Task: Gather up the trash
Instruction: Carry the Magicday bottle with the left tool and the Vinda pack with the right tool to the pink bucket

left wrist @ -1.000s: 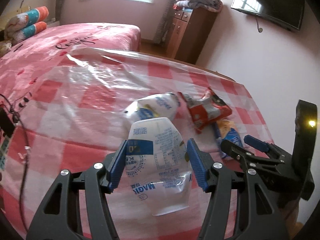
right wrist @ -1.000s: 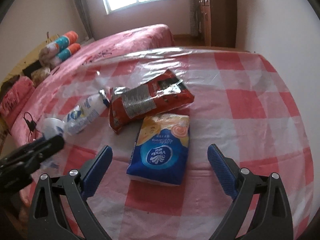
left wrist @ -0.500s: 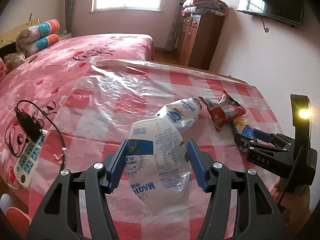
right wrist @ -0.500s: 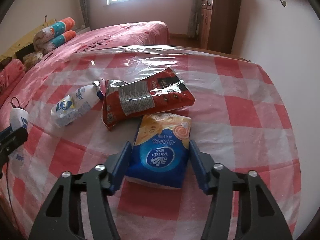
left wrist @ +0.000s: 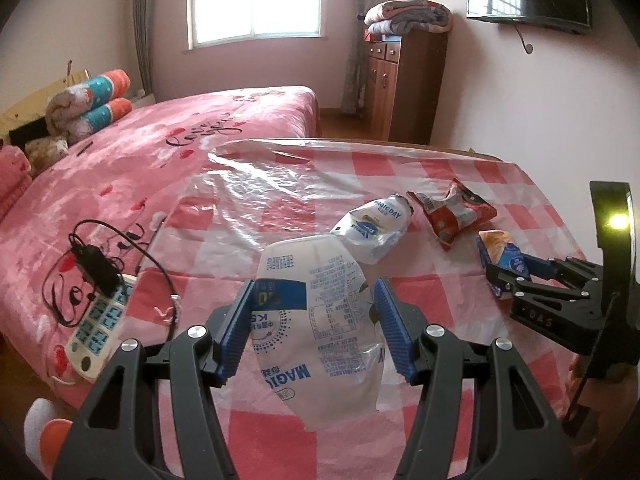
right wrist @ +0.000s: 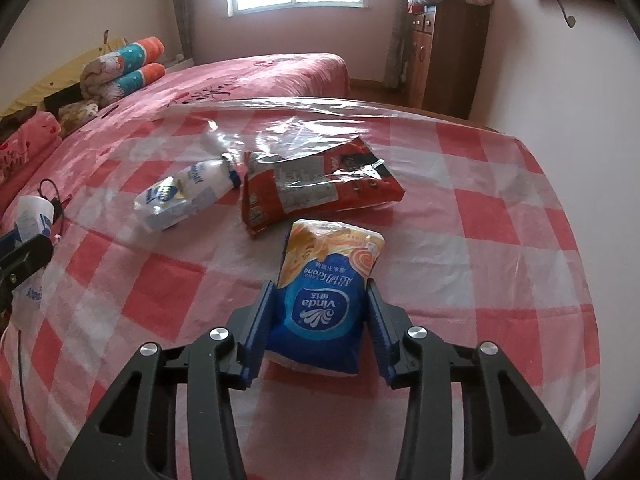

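Observation:
My left gripper point(left wrist: 314, 320) is shut on a white milk pouch point(left wrist: 316, 320) with blue print and holds it above the checked table point(left wrist: 280, 208). My right gripper point(right wrist: 320, 324) is shut on a blue and orange Vinda tissue pack point(right wrist: 324, 300) that lies on the table; it also shows in the left wrist view point(left wrist: 502, 256). A second white pouch point(right wrist: 184, 196) and a red snack bag point(right wrist: 316, 188) lie on the table further off. The left gripper with its pouch shows at the left edge of the right wrist view point(right wrist: 28, 240).
The table has a red and white checked cloth under clear plastic point(right wrist: 500, 208). A pink bed point(left wrist: 140, 152) adjoins it on the left, with a remote and black cable point(left wrist: 96, 304) near its edge. A wooden cabinet point(left wrist: 404, 84) stands by the far wall.
My right gripper has moved forward and closed on the tissue pack. My left gripper has drawn back and risen with the milk pouch still held.

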